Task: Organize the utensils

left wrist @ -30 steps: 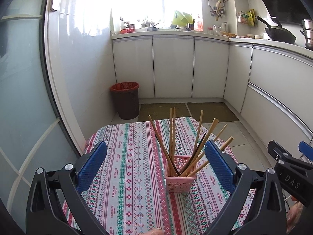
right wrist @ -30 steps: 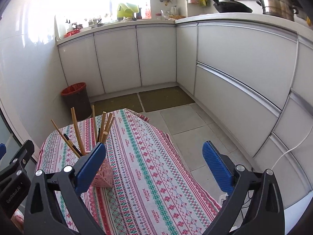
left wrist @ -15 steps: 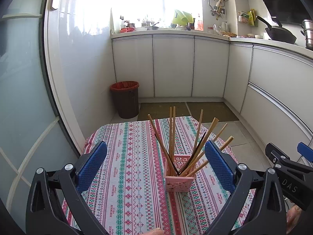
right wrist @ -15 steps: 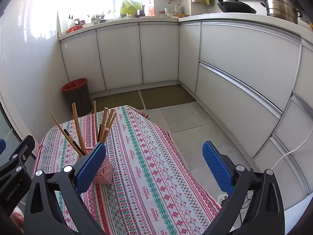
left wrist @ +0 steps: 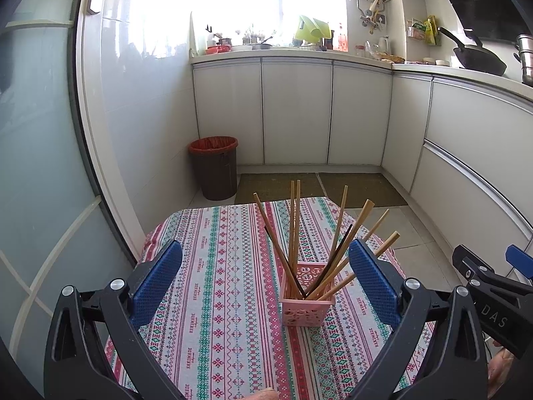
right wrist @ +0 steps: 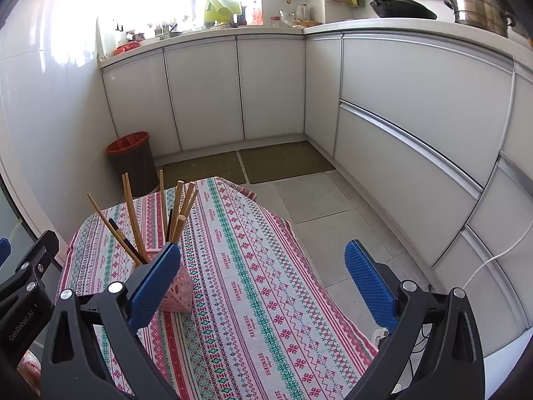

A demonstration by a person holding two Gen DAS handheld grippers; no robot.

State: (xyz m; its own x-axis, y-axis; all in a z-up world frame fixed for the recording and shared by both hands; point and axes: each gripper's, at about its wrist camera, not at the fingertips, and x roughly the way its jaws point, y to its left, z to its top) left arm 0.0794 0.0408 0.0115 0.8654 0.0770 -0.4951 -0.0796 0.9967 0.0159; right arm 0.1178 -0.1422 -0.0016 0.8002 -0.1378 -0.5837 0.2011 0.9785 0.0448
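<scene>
A pink lattice holder (left wrist: 306,303) stands on the patterned tablecloth (left wrist: 216,283) and holds several wooden chopsticks (left wrist: 294,226) and a dark one, fanned out. My left gripper (left wrist: 265,286) is open and empty, held back from the holder. My right gripper (right wrist: 263,283) is open and empty; the holder (right wrist: 176,288) sits just behind its left finger (right wrist: 153,283), with the chopsticks (right wrist: 133,216) rising above it. The right gripper also shows at the right edge of the left wrist view (left wrist: 493,286).
The small table ends close on the right, with tiled floor (right wrist: 333,206) beyond. A brown bin with a red liner (left wrist: 215,166) stands by the wall. White cabinets (left wrist: 296,110) run along the back and right. A glass door (left wrist: 40,166) is at left.
Both views have shifted slightly, the right gripper tilting up a little. The holder and chopsticks have not moved. Both grippers stay open.
</scene>
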